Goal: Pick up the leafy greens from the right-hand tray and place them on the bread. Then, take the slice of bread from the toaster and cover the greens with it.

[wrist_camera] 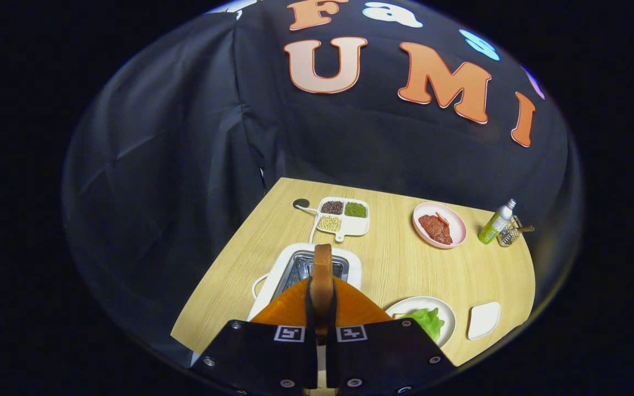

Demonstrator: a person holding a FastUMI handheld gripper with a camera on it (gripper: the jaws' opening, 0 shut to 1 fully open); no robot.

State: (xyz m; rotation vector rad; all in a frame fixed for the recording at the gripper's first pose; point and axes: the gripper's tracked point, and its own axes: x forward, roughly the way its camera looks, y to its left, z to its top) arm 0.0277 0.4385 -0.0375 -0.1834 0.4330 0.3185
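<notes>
Two fingers of the gripper (321, 308) pinch the bread slice (322, 269) by its flat faces (light, stiff, probably crumbly if squeezed), edge-up above the toaster (350, 263), with the greens (428, 322) plated at right.

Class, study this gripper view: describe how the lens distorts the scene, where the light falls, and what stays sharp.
In the gripper view, the fisheye lens bends the light wooden table so its far edge curves; light falls evenly on the tabletop while the black cloth wall stays dim; the gripper, shut on the brown bread slice, and the distant round pink plate both look sharp.
</notes>
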